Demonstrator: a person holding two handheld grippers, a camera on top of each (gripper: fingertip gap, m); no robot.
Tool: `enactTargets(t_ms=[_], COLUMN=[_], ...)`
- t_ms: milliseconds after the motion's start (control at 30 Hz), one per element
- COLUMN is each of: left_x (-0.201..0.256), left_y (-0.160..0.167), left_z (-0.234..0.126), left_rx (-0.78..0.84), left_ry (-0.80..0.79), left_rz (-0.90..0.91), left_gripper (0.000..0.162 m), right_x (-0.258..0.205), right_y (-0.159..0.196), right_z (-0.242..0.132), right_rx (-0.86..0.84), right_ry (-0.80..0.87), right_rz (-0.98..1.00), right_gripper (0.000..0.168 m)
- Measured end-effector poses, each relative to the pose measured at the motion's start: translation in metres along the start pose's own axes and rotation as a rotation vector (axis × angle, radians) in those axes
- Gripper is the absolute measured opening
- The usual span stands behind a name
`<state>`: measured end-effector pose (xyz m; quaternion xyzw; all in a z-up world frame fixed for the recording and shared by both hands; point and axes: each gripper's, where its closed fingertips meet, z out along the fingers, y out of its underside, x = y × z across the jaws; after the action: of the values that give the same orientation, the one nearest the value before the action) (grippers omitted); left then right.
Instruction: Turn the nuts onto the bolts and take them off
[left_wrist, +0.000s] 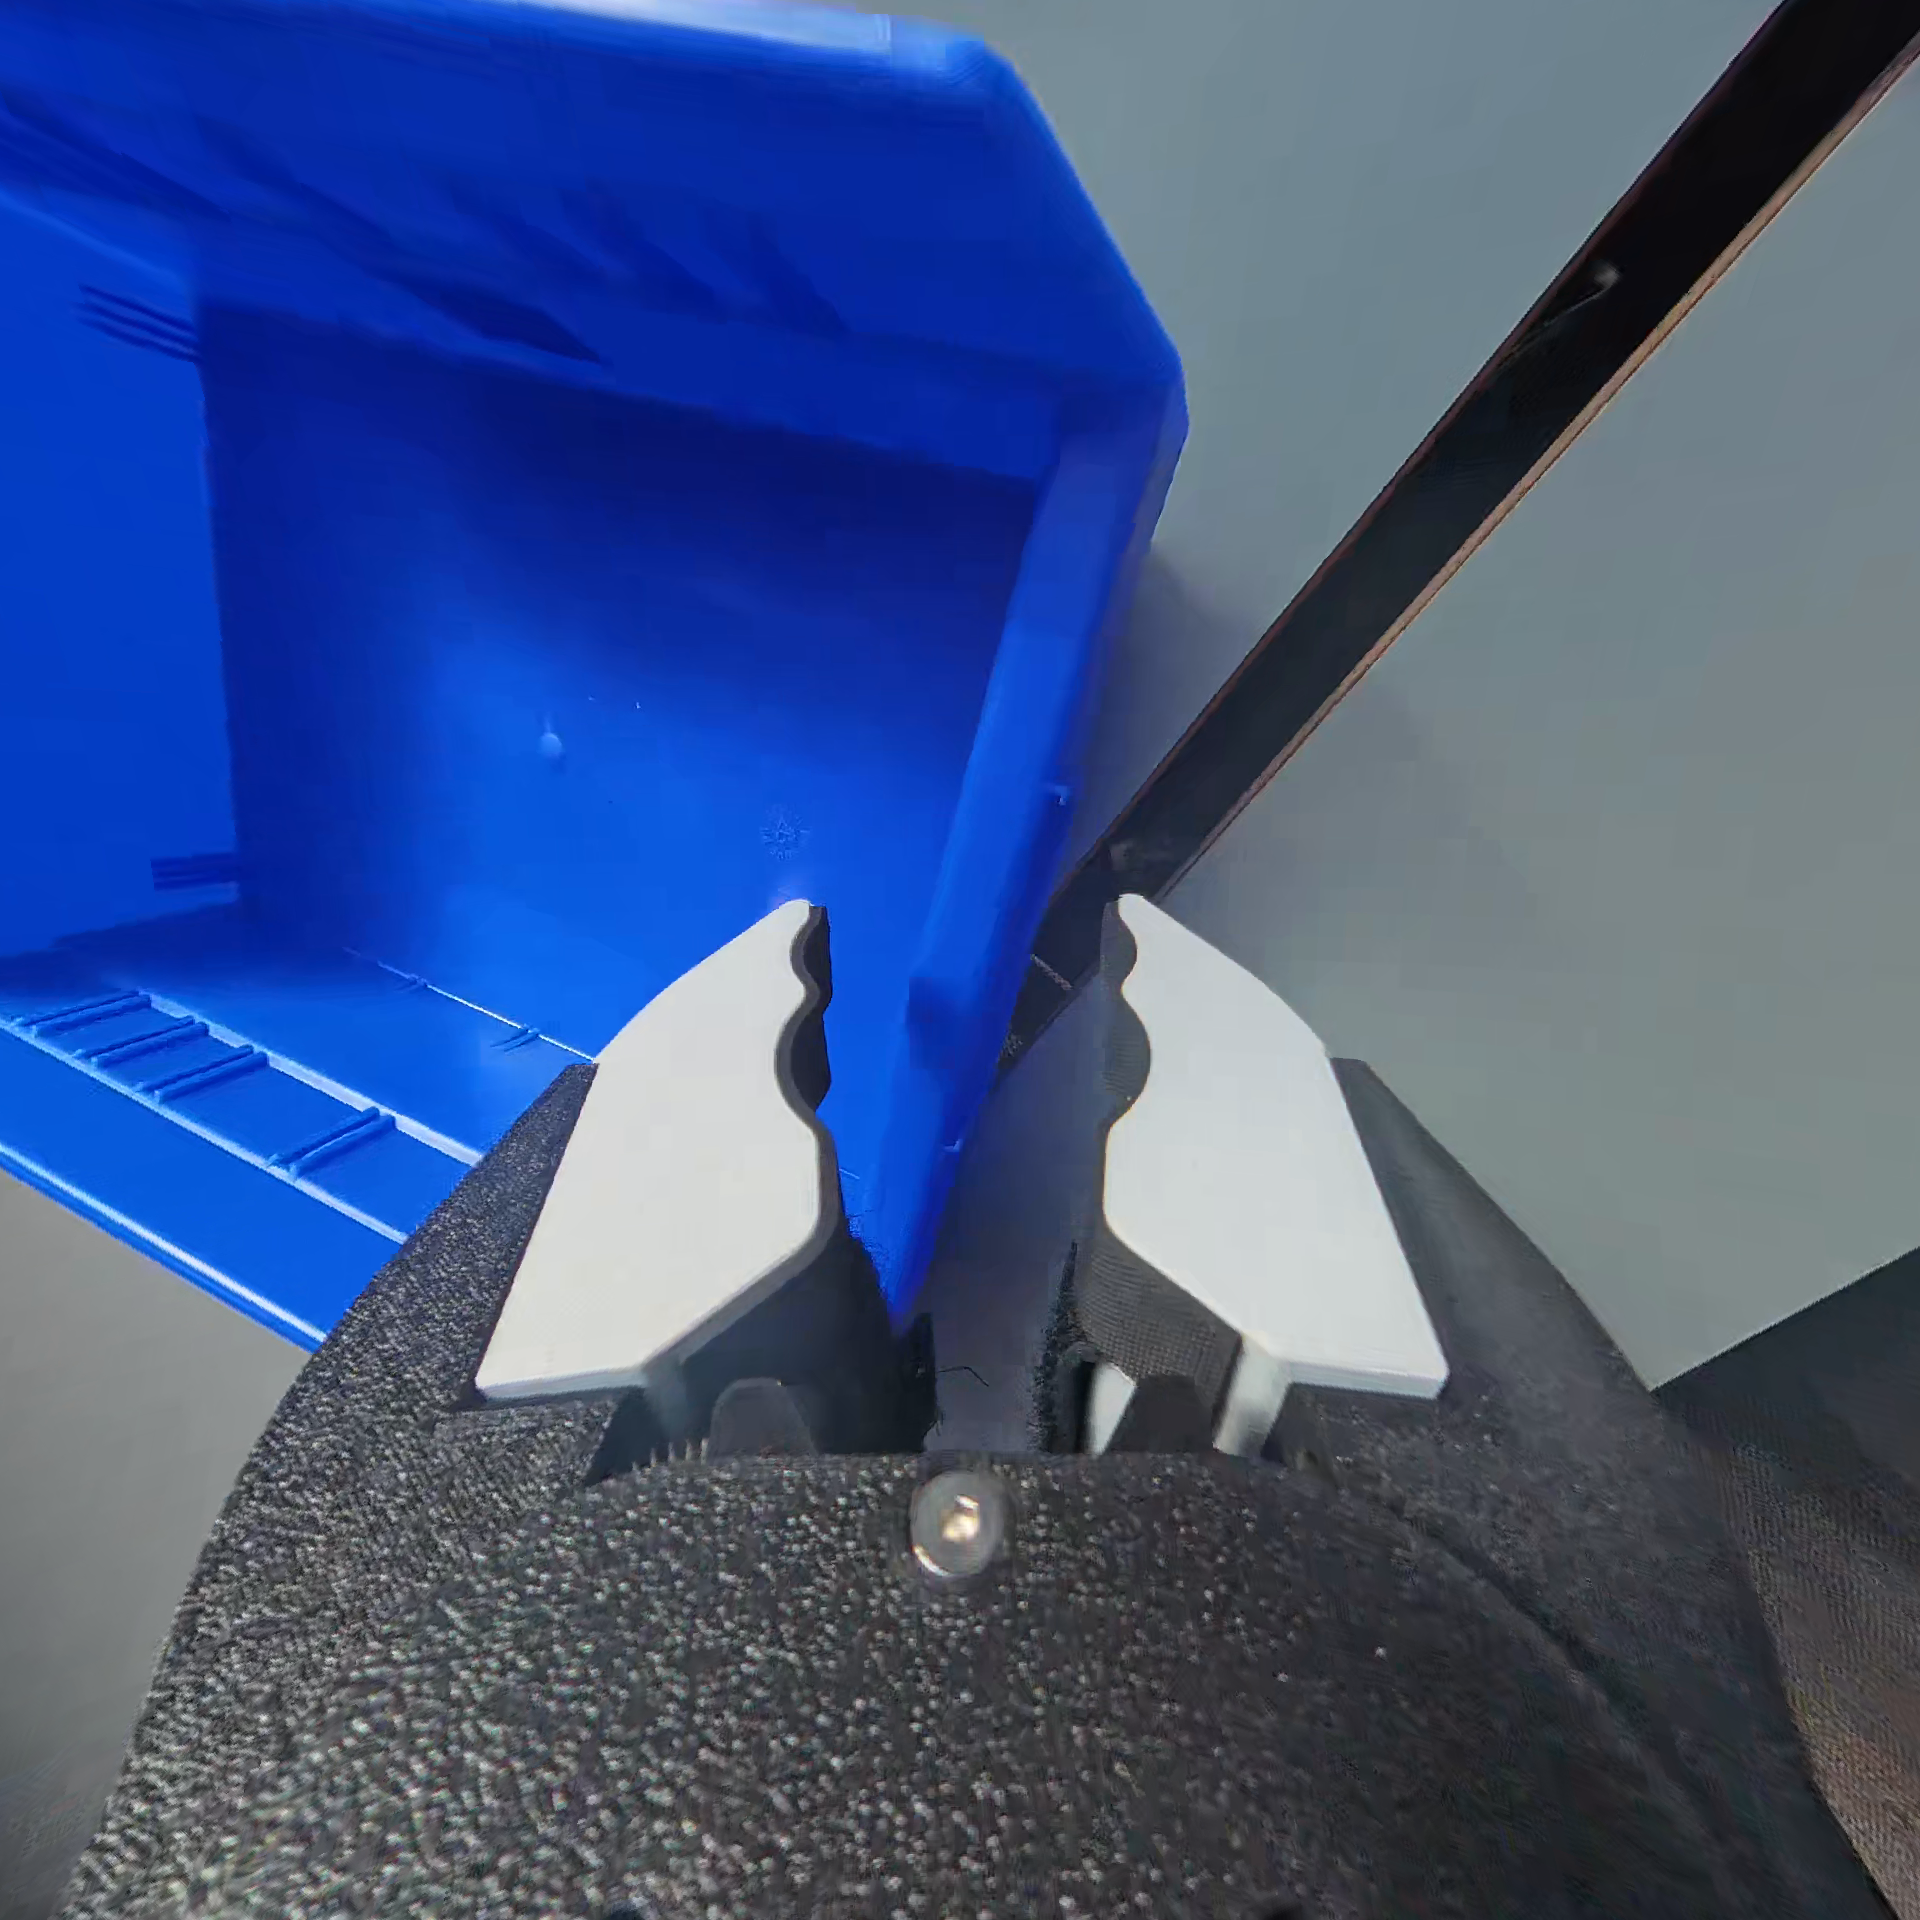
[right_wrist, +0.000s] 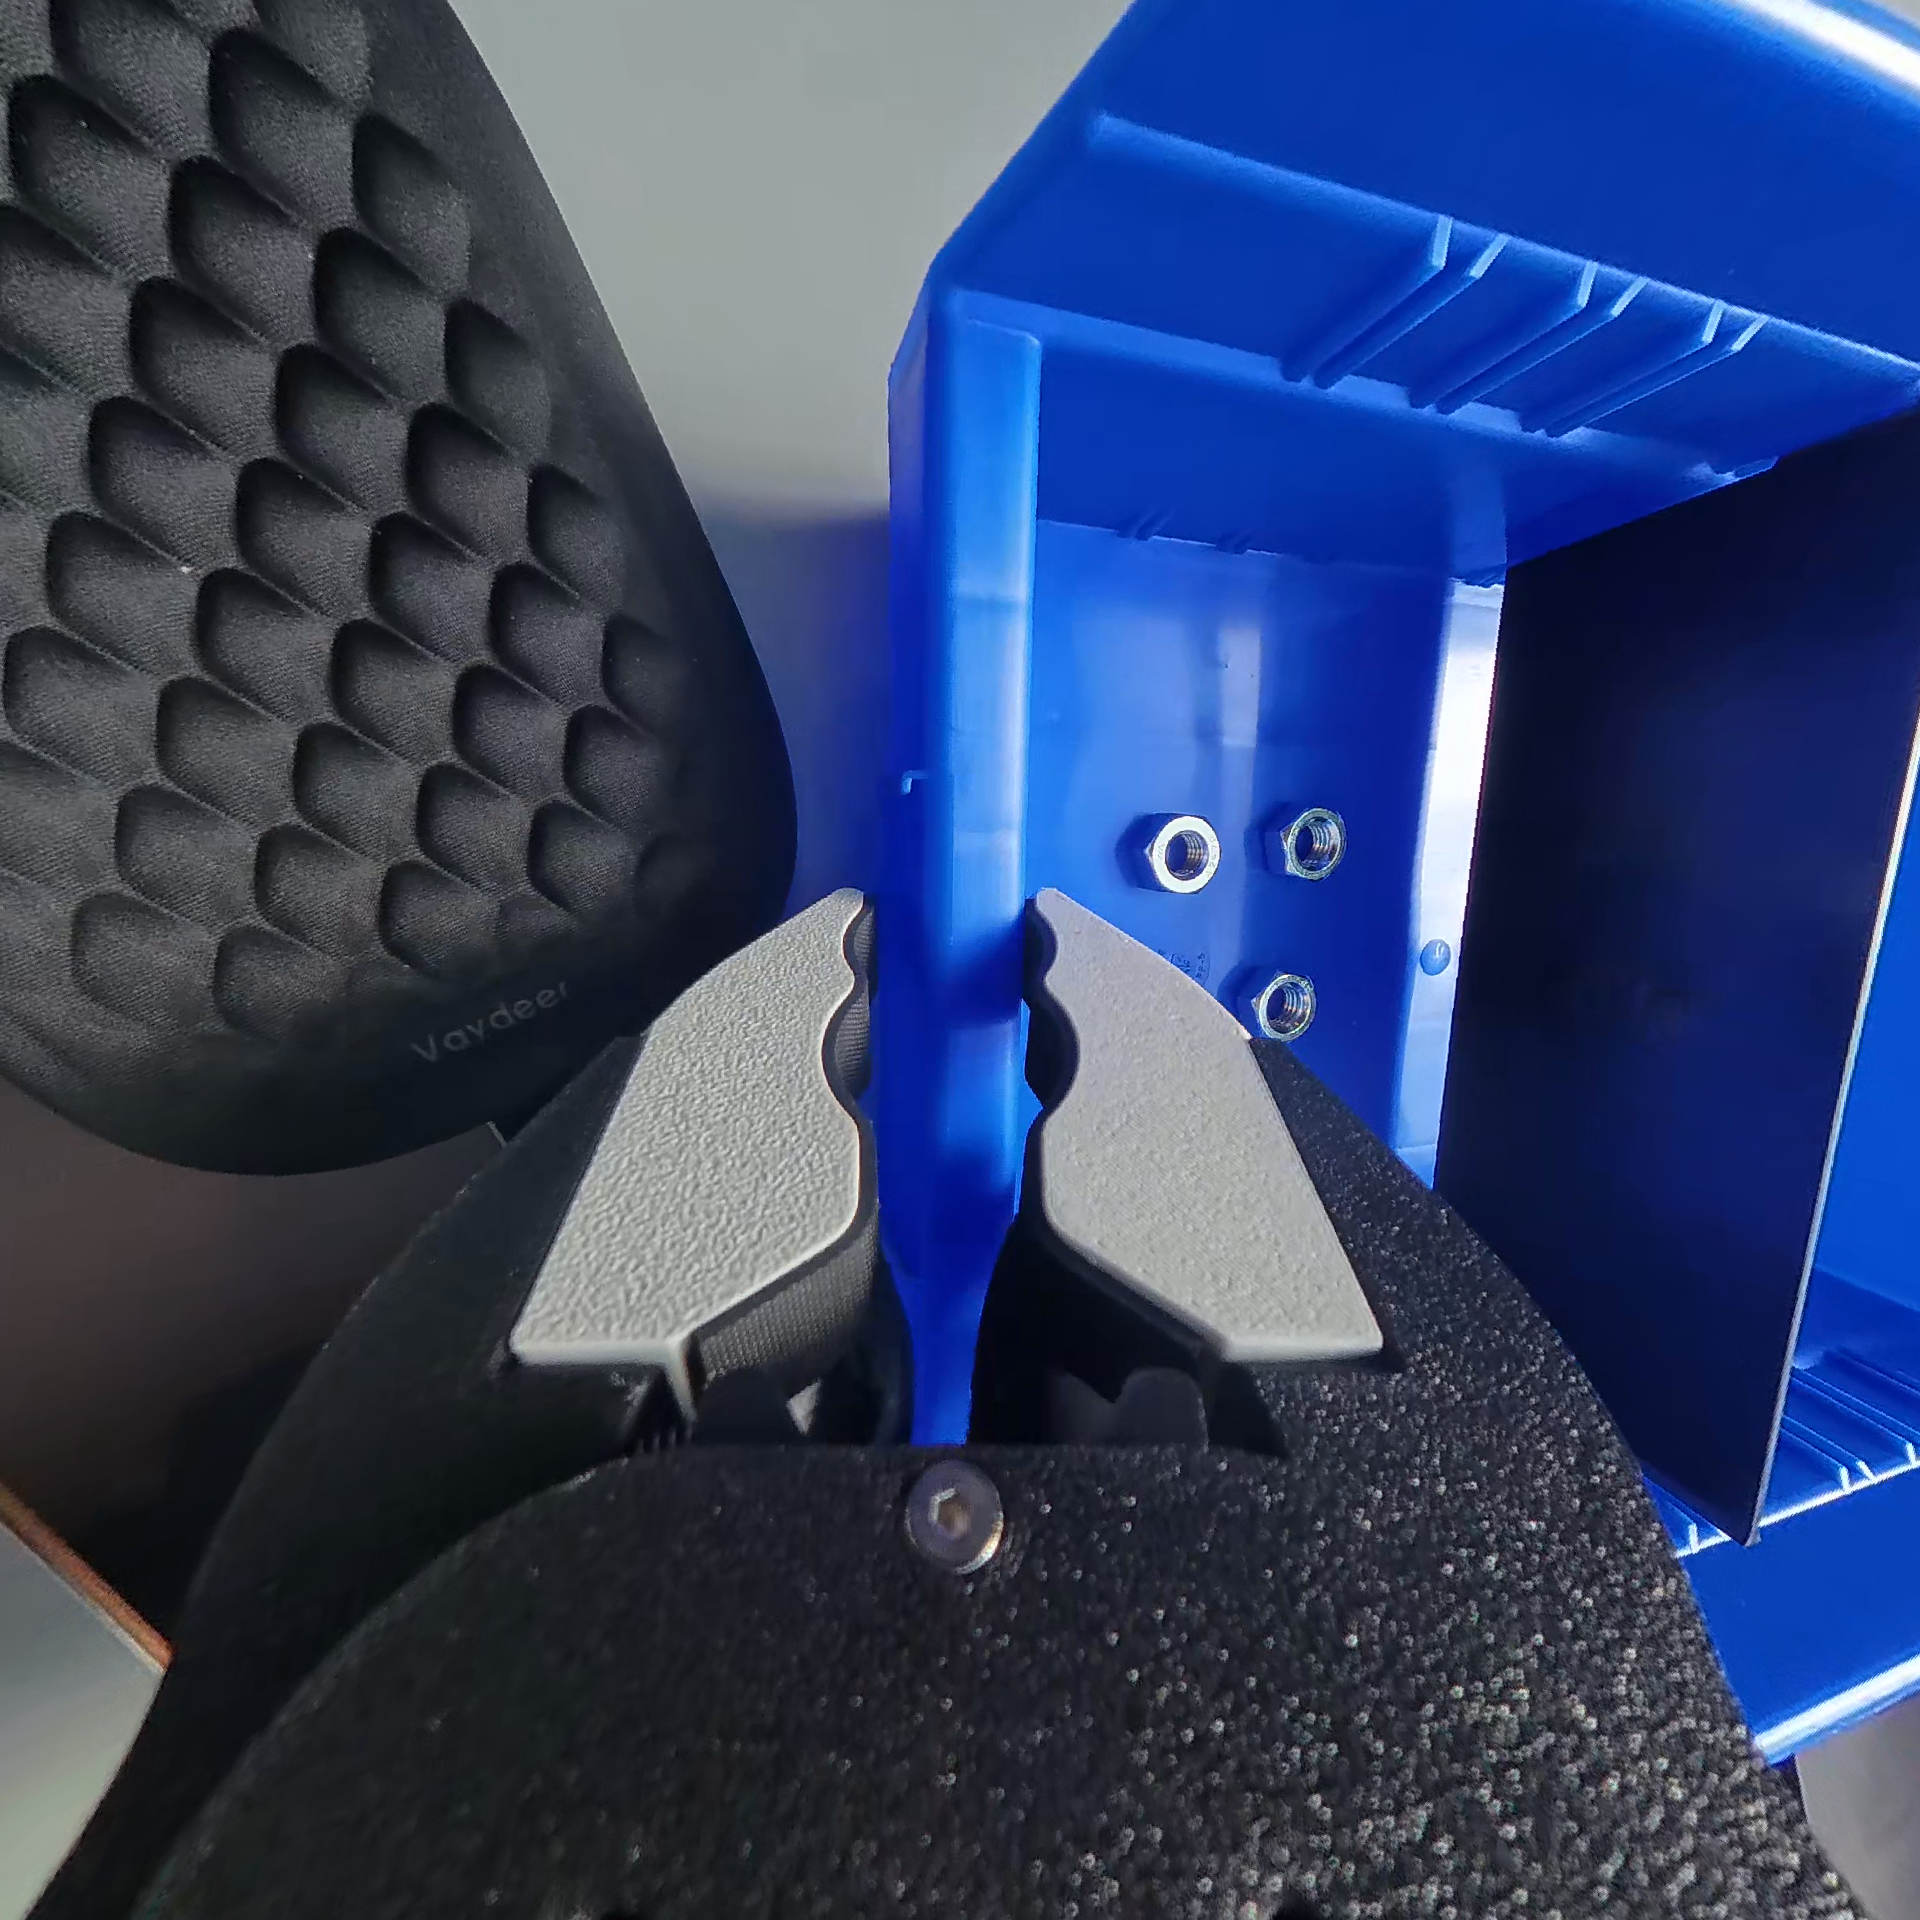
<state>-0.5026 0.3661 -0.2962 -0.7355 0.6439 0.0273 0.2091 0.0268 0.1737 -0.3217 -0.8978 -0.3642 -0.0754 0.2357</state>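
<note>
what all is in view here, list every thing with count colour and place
blue bin: one, blue plastic, tilted on its side, its walls between both grippers' fingers
nuts: three, silver, on the bin's floor, right wrist view
divider: one, dark panel, standing inside the bin right of the nuts
cushion: one, black, bumpy honeycomb surface, left of the bin
dark strip: one, black, diagonal, right of the bin, left wrist view
left gripper: grey fingers, around a bin wall, gap on one side
right gripper: grey fingers, shut on a bin wall
</note>
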Motion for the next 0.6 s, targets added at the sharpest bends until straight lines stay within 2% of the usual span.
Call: enactTargets(t_ms=[133, 200, 433, 600], left_x=[0.004, 0.003, 0.005, 0.007], left_y=[0.005, 0.013, 0.010, -0.009], left_z=[0.012, 0.019, 0.021, 0.025], left_rx=[-0.047, -0.091, -0.069, 0.015], left_ry=[0.053, 0.060, 0.121, 0.153], left_rz=[0.038, 0.088, 0.166, 0.208], left_gripper=[0.045, 0.026, 0.022, 0.021], right_x=[0.000, 0.000, 0.000, 0.001], right_y=[0.000, -0.001, -0.002, -0.004], right_z=[0.000, 0.000, 0.001, 0.002], right_rx=[-0.003, -0.003, 0.008, 0.004], right_ry=[-0.004, -0.006, -0.011, -0.017], right_rz=[-0.010, -0.021, -0.061, -0.079], right_gripper=[0.025, 0.025, 0.026, 0.025])
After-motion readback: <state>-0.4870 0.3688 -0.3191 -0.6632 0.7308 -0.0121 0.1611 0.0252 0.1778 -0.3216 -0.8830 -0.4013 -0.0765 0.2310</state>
